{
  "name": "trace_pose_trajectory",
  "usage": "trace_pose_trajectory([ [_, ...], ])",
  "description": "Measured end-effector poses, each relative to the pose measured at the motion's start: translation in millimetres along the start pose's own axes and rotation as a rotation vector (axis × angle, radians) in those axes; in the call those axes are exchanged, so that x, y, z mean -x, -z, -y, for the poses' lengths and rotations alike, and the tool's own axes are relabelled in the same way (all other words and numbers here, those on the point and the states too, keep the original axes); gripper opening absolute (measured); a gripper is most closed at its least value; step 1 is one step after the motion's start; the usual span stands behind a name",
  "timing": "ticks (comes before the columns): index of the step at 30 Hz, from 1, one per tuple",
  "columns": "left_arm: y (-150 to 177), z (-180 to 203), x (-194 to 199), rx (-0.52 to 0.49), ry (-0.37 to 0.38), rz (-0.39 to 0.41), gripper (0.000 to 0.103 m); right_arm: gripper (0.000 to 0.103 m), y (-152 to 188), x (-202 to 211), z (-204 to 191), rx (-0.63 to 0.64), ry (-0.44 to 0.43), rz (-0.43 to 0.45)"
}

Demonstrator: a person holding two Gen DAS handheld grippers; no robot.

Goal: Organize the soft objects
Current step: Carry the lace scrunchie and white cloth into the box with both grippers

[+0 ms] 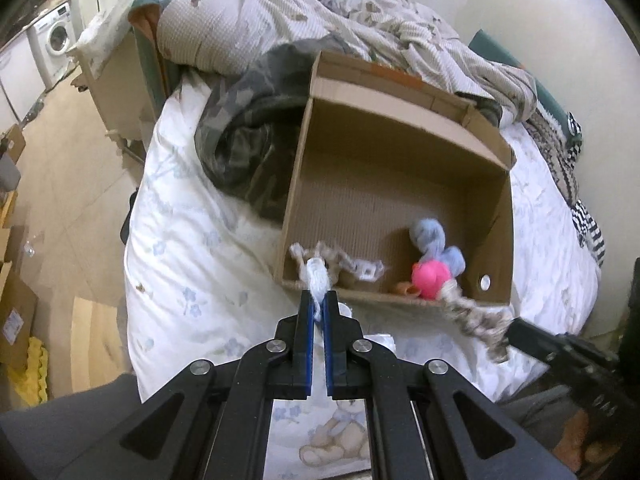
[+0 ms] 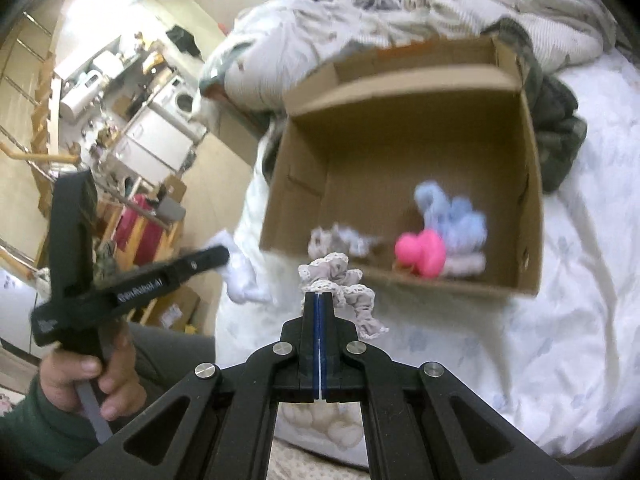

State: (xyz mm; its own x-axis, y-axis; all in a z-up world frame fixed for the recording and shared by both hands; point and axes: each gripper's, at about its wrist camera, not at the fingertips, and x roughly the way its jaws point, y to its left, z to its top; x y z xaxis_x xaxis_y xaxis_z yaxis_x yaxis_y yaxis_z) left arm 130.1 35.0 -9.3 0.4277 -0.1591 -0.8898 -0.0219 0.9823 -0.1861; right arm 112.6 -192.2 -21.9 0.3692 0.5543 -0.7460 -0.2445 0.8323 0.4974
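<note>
An open cardboard box (image 1: 400, 184) lies on the white bed; it also shows in the right wrist view (image 2: 400, 140). Inside it lie a pink soft toy (image 1: 432, 274), a light blue fluffy item (image 1: 434, 240) and a pale lacy scrunchie (image 1: 352, 264). My left gripper (image 1: 319, 294) is shut on a white-blue soft item (image 1: 318, 276), held just in front of the box's near wall. My right gripper (image 2: 319, 294) is shut on a grey lacy scrunchie (image 2: 348, 284), held before the box's near edge. That scrunchie shows blurred in the left wrist view (image 1: 476, 316).
A camouflage garment (image 1: 248, 140) lies left of the box, and rumpled bedding (image 1: 320, 12) is piled behind it. The bed's white floral sheet (image 1: 192, 248) surrounds the box. Cardboard boxes (image 1: 16, 320) stand on the floor at left, and a washing machine (image 1: 56, 36) stands far back.
</note>
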Motion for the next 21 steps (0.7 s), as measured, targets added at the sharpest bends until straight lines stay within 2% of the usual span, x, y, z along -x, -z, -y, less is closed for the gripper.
trace_pose_trajectory([
  [6, -25, 12, -2, -0.031, -0.019, 0.019, 0.004, 0.002, -31, 21, 7, -0.008, 0.008, 0.088],
  [11, -43, 21, -15, -0.053, -0.036, 0.016, 0.004, 0.002, -50, 25, 31, -0.055, 0.034, 0.143],
  [21, -48, 33, -66, -0.119, -0.088, 0.0, 0.004, 0.002, -37, -15, 86, -0.22, 0.082, 0.084],
])
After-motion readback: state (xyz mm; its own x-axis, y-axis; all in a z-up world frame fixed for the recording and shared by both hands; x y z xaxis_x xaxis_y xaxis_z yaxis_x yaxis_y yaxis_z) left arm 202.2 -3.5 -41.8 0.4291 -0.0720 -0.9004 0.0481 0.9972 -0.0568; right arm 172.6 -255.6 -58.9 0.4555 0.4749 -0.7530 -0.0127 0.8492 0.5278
